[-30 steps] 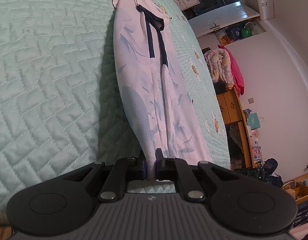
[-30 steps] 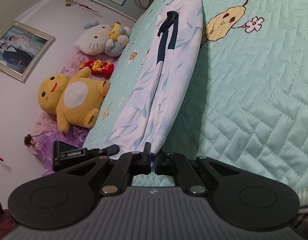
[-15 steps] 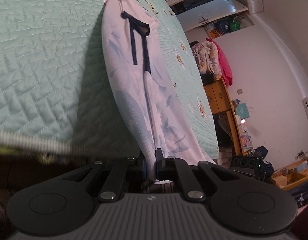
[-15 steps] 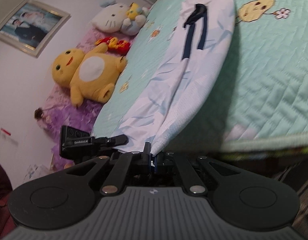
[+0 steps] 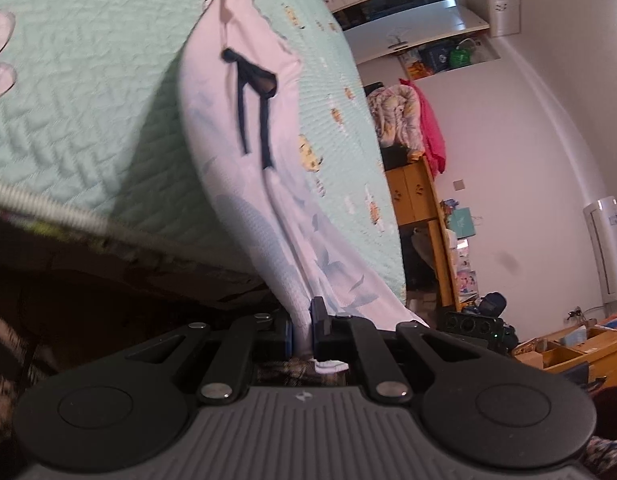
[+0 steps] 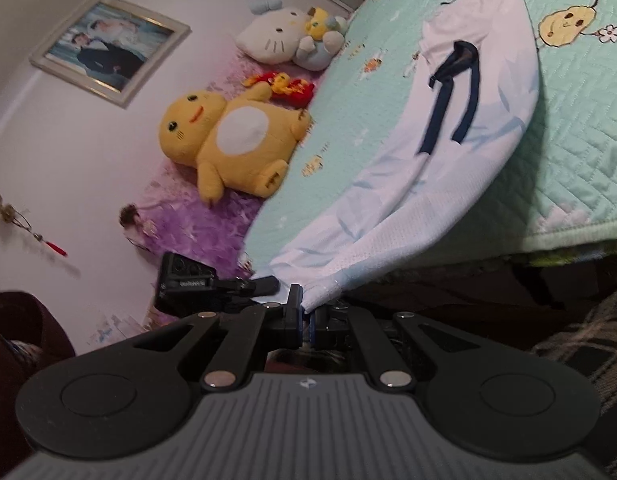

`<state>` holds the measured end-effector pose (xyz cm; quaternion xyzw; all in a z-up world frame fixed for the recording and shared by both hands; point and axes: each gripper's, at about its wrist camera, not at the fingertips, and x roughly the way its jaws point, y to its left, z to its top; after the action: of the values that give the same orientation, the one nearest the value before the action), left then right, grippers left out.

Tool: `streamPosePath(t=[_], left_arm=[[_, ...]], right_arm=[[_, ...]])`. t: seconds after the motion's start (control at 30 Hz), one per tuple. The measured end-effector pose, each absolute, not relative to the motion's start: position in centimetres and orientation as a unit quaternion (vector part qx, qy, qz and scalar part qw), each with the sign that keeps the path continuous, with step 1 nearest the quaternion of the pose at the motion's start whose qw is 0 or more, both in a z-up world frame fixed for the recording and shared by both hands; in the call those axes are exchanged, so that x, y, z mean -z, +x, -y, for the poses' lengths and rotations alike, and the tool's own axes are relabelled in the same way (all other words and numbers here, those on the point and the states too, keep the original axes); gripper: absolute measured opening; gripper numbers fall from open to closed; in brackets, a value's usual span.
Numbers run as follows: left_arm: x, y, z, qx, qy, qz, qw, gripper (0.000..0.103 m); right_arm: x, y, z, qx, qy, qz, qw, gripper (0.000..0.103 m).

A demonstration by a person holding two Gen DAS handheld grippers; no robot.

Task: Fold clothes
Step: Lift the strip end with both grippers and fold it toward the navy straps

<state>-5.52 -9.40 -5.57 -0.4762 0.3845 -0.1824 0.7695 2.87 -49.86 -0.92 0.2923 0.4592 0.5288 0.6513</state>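
Note:
A pair of white trousers with a pale blue print (image 5: 244, 184) (image 6: 488, 128) lies lengthwise over a mint quilted bedspread (image 5: 88, 112) (image 6: 580, 128), hem end hanging past the bed's edge. A navy drawstring (image 5: 252, 120) (image 6: 452, 104) sits on the waist, far from me. My left gripper (image 5: 302, 330) is shut on one hem corner below the bed's edge. My right gripper (image 6: 306, 322) is shut on the other hem corner. The cloth stretches taut between the waist and both grippers. The other gripper (image 6: 212, 284) shows in the right wrist view, left of the hem.
Plush toys, a yellow one (image 6: 232, 140) and a white cat (image 6: 276, 36), lie on a purple cover by the wall. A framed photo (image 6: 108, 48) hangs there. On the other side stand wooden furniture (image 5: 424, 200), piled bedding (image 5: 400, 116) and open boxes (image 5: 568, 348).
Both grippers have pulled the trouser hem back off the bed and below its edge. The waist has slid along the bedspread toward me. Both stay shut on the cloth.

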Motion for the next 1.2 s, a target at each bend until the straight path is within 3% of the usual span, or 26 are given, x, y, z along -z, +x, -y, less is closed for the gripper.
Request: streamPosePath(t=[0.23, 0.53, 0.9, 1.2], left_arm=[[2.2, 1.1, 7.1, 0.200, -0.484, -0.342, 0.780, 0.006], [-1.0, 17.4, 2.5, 0.198, -0.451, -0.311, 0.813, 0.007], [6.9, 40.3, -3.0, 0.136, -0.450, -0.340, 0.815, 0.007], [12.6, 47.0, -5.9, 0.103, -0.457, -0.375, 0.800, 0.007]], right_arm=[[-2.1, 8.7, 49.0, -0.533, 0.328, -0.420, 0.657, 0.001], [-3.8, 24.2, 45.6, -0.508, 0.373, -0.363, 0.686, 0.001], [4.9, 46.2, 40.1, -0.444, 0.411, -0.379, 0.700, 0.001], [12.3, 54.8, 37.4, -0.399, 0.434, -0.415, 0.694, 0.001]])
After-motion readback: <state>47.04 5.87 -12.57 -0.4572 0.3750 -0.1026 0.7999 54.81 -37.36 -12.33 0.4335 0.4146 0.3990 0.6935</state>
